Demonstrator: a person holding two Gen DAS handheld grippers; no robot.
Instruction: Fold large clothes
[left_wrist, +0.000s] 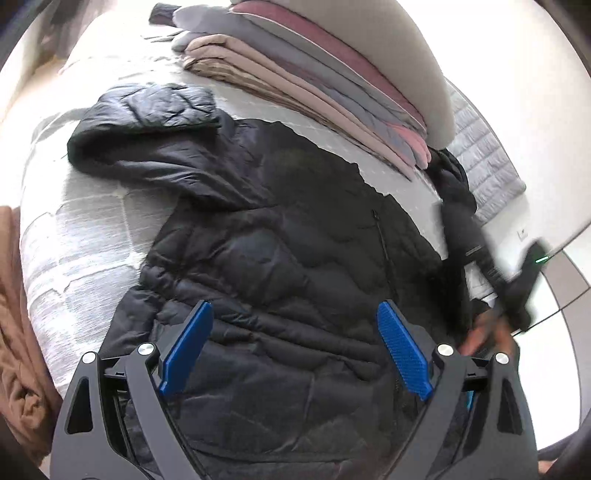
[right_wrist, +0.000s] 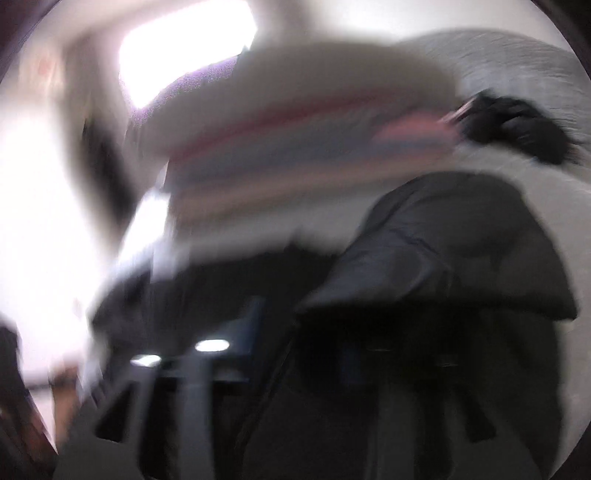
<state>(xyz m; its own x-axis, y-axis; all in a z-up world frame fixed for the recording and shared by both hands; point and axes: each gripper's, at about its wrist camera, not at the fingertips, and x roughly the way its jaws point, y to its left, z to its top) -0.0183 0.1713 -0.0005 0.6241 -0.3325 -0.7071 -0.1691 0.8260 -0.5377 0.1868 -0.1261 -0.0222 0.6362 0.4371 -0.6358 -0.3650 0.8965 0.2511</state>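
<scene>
A black quilted puffer jacket (left_wrist: 280, 229) lies spread on a white bed (left_wrist: 74, 236), with its hood (left_wrist: 147, 122) at the far left. My left gripper (left_wrist: 295, 343) hovers over the jacket's lower part, open and empty, blue pads wide apart. The right gripper's body (left_wrist: 517, 288) shows blurred at the jacket's right edge, next to a dark sleeve (left_wrist: 458, 206). The right wrist view is heavily motion-blurred: dark jacket fabric (right_wrist: 443, 251) fills the lower half and covers the fingers, so I cannot tell how the right gripper (right_wrist: 295, 332) stands.
A stack of folded beige, grey and pink bedding (left_wrist: 303, 77) lies at the back of the bed under a cream headboard (left_wrist: 388, 55); it also shows in the right wrist view (right_wrist: 295, 147). A brown garment (left_wrist: 18, 332) hangs at the left edge. Tiled floor (left_wrist: 561, 295) lies to the right.
</scene>
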